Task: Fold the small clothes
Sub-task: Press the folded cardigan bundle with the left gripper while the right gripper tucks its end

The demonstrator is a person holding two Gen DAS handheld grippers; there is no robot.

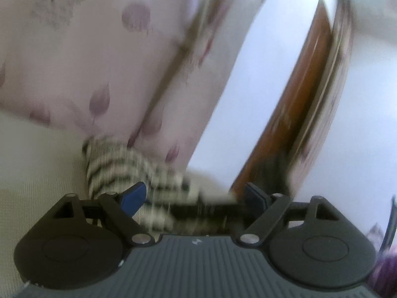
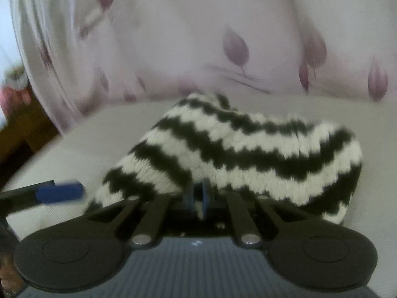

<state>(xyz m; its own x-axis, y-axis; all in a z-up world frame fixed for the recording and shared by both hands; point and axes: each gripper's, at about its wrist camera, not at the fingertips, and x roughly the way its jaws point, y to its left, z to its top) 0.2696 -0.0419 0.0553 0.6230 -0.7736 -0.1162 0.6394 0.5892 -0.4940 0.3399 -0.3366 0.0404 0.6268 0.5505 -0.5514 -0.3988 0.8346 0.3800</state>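
bare pale mattress [image 2: 74,154] left of striped knit [image 2: 248,154], flowered pillow [image 2: 198,49] blocking behind

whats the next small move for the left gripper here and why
Probably close the left gripper on the striped knit garment. Its fingers stand wide apart with the knit lying between them, ungripped, while the right gripper is already pinched shut on another part. A second hold seems needed before lifting or folding over the white surface. The left view is blurred.

Knit garment [image 2: 248,154] — black and white wavy stripes, mid-frame. Cloth behind [image 2: 198,37], top of frame — pale pink, mauve leaf print. Surface under it [image 2: 74,154] off-white. Gripper pads [image 1: 134,196] blue, gripper bodies black. Wood strip [image 1: 297,114], right — orange-brown.
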